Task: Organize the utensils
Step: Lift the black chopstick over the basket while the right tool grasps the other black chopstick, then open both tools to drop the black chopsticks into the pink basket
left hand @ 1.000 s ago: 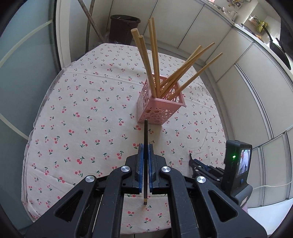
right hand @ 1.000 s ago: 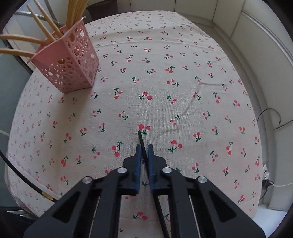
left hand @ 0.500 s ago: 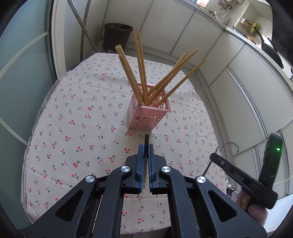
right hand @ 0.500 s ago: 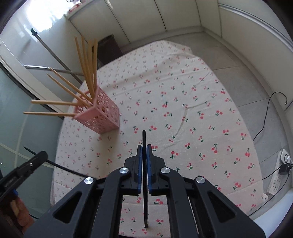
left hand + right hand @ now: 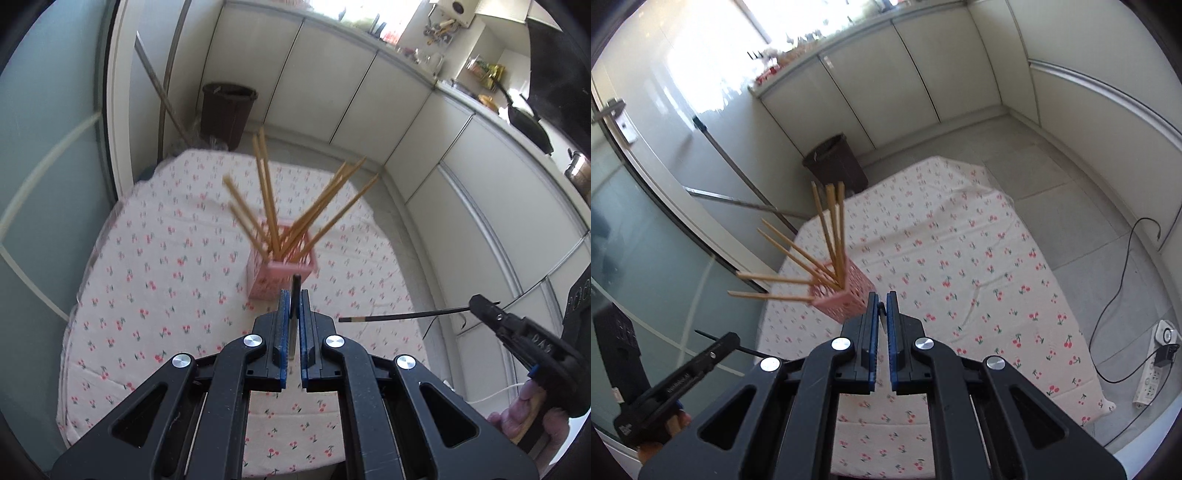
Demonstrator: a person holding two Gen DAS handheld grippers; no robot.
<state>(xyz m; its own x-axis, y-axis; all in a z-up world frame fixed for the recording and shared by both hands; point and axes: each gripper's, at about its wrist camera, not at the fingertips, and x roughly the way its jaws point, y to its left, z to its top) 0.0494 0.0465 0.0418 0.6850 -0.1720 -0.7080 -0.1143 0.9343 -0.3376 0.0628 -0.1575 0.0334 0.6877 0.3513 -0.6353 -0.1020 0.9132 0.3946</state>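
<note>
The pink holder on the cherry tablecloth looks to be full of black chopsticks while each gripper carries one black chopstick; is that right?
Not quite: the chopsticks in the pink holder are light wood, as the left wrist view shows. Only the two clamped in the left gripper and right gripper are black.

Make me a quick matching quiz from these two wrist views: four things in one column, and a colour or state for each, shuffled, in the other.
Things:
1. utensil holder
2. wooden chopsticks
3. left gripper
4. trash bin

Descriptions:
A. dark brown, on the floor beyond the table
B. pink, perforated, standing on the cherry tablecloth
C. jaws shut on a black chopstick
D. fanned out, standing in the holder

Pairs: 1-B, 2-D, 3-C, 4-A
</note>
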